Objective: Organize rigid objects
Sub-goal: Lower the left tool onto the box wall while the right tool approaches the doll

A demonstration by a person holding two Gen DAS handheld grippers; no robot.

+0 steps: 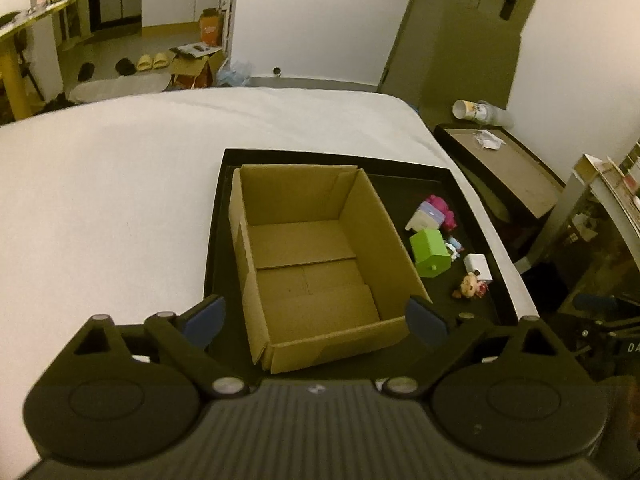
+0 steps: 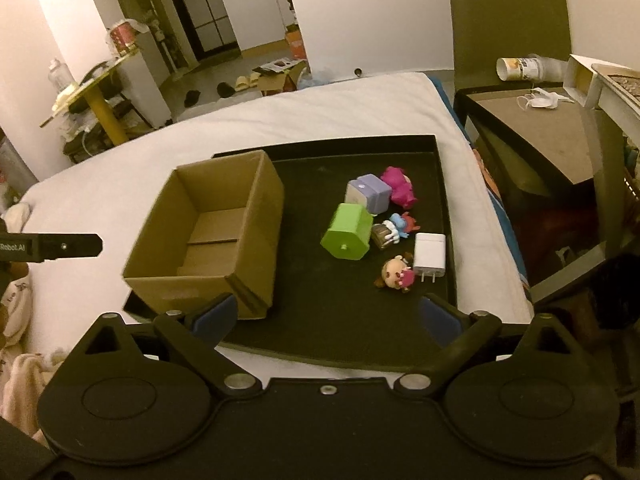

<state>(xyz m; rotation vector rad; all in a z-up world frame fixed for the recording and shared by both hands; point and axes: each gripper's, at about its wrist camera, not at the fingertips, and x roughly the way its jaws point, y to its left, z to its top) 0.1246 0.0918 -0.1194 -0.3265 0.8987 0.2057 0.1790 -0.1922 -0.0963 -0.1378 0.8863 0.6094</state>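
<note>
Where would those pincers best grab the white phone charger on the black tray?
Probably across the white charger's two long flat sides, coming down from above with the right gripper. It lies flat, prongs toward the camera. The little doll sits close on one side, so the jaws need care there.

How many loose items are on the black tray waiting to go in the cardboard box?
6, all right of the cardboard box: pink toy, lilac cube, green box, blue-and-red figure, white charger, small doll. Smaller pieces may hide between them.

left wrist: above cardboard box (image 1: 308,256) | right wrist: above tray (image 2: 340,320) | shared: both
</note>
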